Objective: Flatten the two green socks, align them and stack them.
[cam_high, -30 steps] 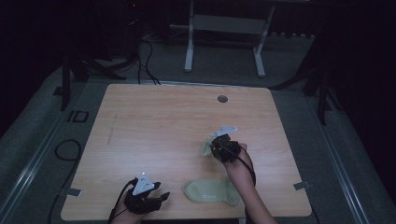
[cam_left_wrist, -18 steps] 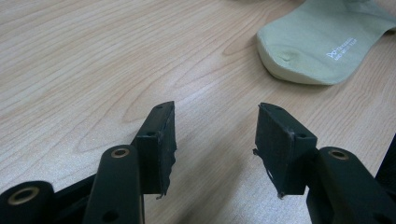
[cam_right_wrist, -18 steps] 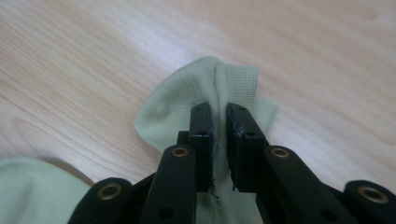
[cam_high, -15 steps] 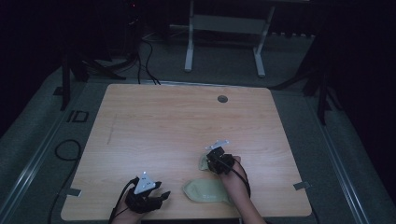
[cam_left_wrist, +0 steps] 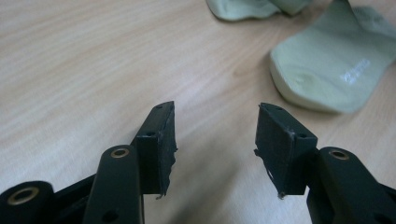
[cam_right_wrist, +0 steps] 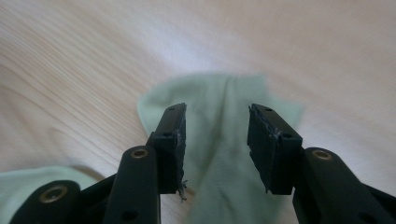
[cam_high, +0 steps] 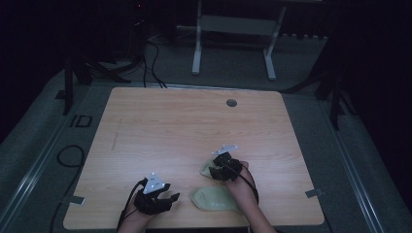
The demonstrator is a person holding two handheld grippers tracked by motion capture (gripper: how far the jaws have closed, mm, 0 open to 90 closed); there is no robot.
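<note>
- Since the earlier frames, the right hand-held gripper (cam_high: pixel 224 162) has drawn back from the middle right of the table toward the lower centre of the high view, bringing the second pale green cloth sock (cam_high: pixel 208 170) close to the first; the left hand-held gripper (cam_high: pixel 154 194) has barely shifted.
- High view: a light wooden table (cam_high: pixel 160 126) with a round grey grommet (cam_high: pixel 231 103) near its upper edge. One pale green cloth sock (cam_high: pixel 214 199) lies flat at the lower centre, beside the person's right forearm. The left hand-held gripper sits at lower left, apart from both socks.
- Left gripper view: its black jaws stand spread over bare wood, holding nothing. The flat sock (cam_left_wrist: pixel 327 74) lies at upper right, the other sock (cam_left_wrist: pixel 243 7) at the top edge.
- Right gripper view: jaws spread apart, straddling the second sock (cam_right_wrist: pixel 217 135), which lies on the table between and beyond them. A bit of green cloth (cam_right_wrist: pixel 32 191) shows at lower left.
</note>
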